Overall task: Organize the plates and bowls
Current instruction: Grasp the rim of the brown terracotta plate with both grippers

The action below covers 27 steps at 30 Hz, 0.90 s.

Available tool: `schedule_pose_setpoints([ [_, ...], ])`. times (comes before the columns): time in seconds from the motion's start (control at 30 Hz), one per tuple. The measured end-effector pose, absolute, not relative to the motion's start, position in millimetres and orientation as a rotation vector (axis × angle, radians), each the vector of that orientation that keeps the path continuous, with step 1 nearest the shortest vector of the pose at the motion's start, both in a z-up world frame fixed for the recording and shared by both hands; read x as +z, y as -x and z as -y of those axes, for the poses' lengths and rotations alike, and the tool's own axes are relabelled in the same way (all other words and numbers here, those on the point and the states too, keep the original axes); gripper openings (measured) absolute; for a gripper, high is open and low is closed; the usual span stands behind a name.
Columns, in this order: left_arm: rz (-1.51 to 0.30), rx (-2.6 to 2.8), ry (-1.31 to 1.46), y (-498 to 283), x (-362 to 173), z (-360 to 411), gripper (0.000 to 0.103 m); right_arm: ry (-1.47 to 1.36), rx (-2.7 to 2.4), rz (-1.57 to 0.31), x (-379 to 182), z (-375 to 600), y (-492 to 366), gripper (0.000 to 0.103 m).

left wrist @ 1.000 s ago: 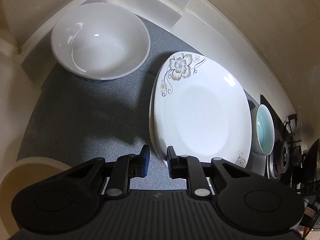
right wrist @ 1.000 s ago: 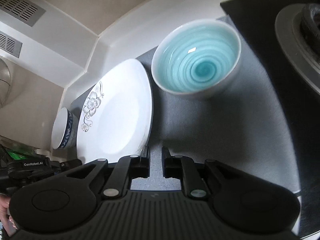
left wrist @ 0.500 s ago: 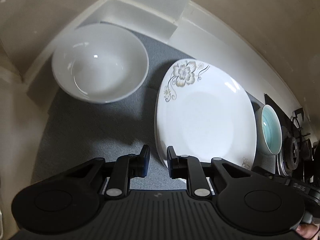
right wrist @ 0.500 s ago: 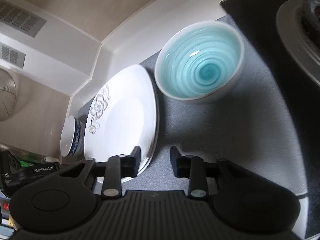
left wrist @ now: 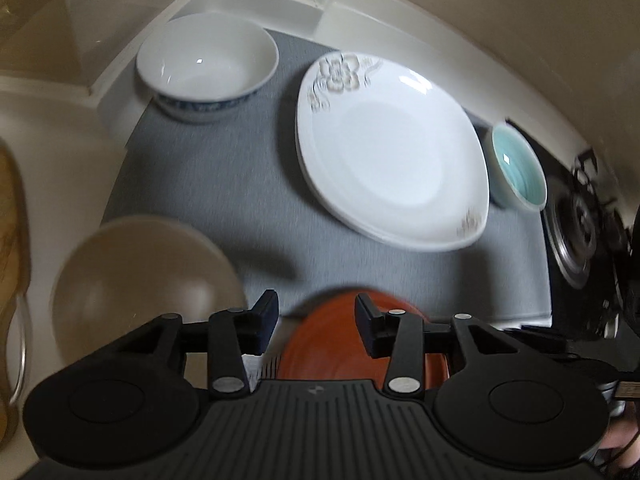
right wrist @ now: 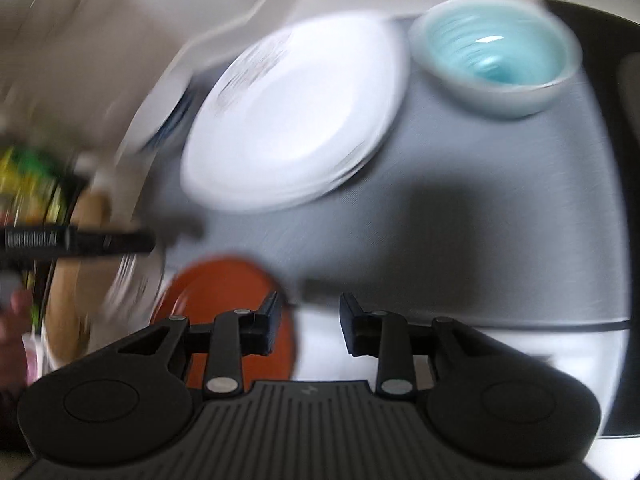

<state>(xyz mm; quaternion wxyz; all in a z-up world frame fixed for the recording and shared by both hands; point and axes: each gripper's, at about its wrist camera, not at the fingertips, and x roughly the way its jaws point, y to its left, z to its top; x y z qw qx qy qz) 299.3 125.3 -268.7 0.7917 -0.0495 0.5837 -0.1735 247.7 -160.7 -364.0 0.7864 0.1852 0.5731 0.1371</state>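
On the grey mat [left wrist: 224, 184] stand a white bowl with a blue band [left wrist: 207, 66], a stack of white flowered plates [left wrist: 394, 152] and a small teal bowl [left wrist: 519, 170]. An orange-red dish [left wrist: 340, 344] lies at the mat's near edge, below my left gripper [left wrist: 316, 306], which is open and empty. A beige bowl [left wrist: 140, 292] sits at the near left. In the blurred right wrist view my right gripper [right wrist: 308, 306] is open and empty, with the orange-red dish [right wrist: 224, 292] to its left, the plates [right wrist: 292, 120] and the teal bowl [right wrist: 494, 52] beyond.
A gas stove burner [left wrist: 580, 224] lies right of the mat. White walls and a ledge [left wrist: 276, 4] close the counter's far corner. The left gripper's body [right wrist: 76, 240] crosses the left of the right wrist view. A wooden item [left wrist: 8, 216] is at the far left.
Both grippers have pulled back from the mat and opened wide. The orange-red dish and the beige bowl have come into view. The right wrist view is now motion-blurred.
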Motion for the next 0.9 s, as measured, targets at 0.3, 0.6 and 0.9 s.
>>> schedule_pose_setpoints([
  [0.3, -1.302, -0.413, 0.04, -283, -274, -111, 0.045, -0.192, 0.243, -1.182, -355, 166, -237, 0.006],
  [0.6, -1.456, -0.56, 0.104, -282, -309, -75, 0.043, -0.34, 0.066, -1.143, -356, 201, -212, 0.04],
  [0.9, -1.455, -0.551, 0.07, -286, -330, -67, 0.008, -0.324, 0.091, -1.14, -368, 183, -187, 0.046],
])
